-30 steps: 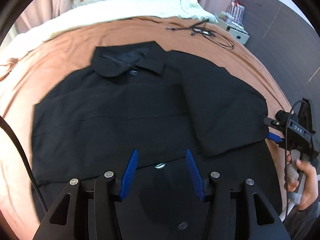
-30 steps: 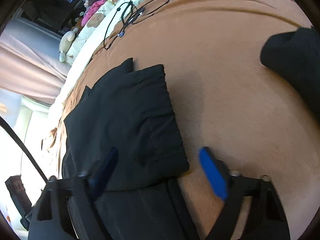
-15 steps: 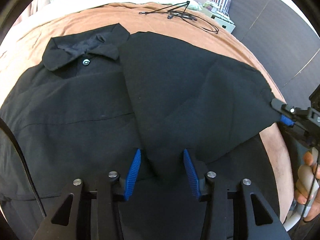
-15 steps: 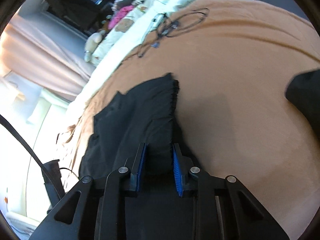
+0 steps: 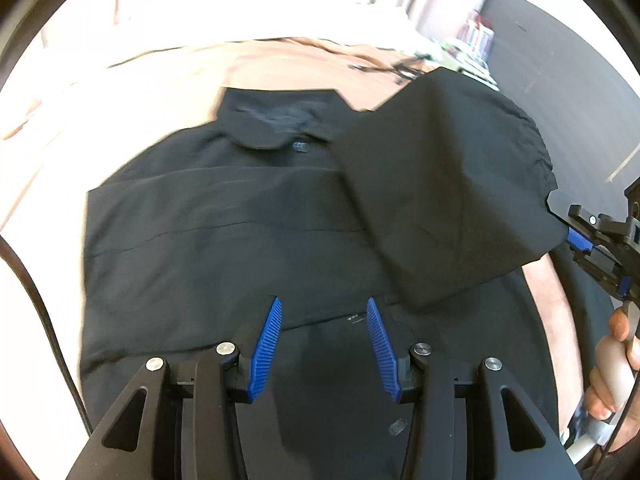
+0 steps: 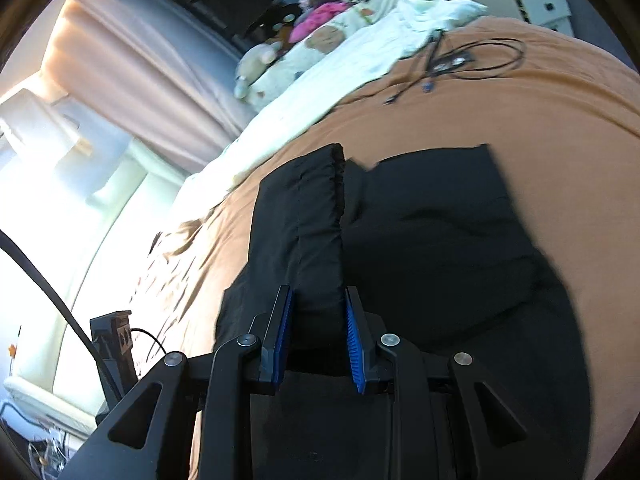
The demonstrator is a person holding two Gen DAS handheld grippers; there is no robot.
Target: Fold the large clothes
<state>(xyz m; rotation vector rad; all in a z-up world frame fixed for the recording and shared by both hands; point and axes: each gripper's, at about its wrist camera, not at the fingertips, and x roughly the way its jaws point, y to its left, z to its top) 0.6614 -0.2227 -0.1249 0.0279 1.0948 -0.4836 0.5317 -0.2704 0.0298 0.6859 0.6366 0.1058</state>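
Observation:
A large black collared shirt (image 5: pixel 224 232) lies spread on the brown bedspread (image 5: pixel 280 64), collar at the far side. My left gripper (image 5: pixel 322 308) is open and empty, hovering over the shirt's lower middle. My right gripper (image 6: pixel 318 296) is shut on the shirt's right sleeve (image 6: pixel 300 216) at its cuff end and holds it lifted. In the left wrist view the raised sleeve (image 5: pixel 448 184) hangs over the shirt's right side, with the right gripper (image 5: pixel 576 236) at the far right edge.
Black cables (image 6: pixel 460 60) lie on the bedspread beyond the shirt. A cream quilt (image 6: pixel 320 76) and stuffed toys (image 6: pixel 264 64) sit at the bed's head. A white cabinet (image 6: pixel 536 4) stands beside the bed. A dark wall (image 5: pixel 560 72) is to the right.
My right gripper closed on the sleeve and lifted it up and inward over the shirt. My left gripper drew back and stayed open.

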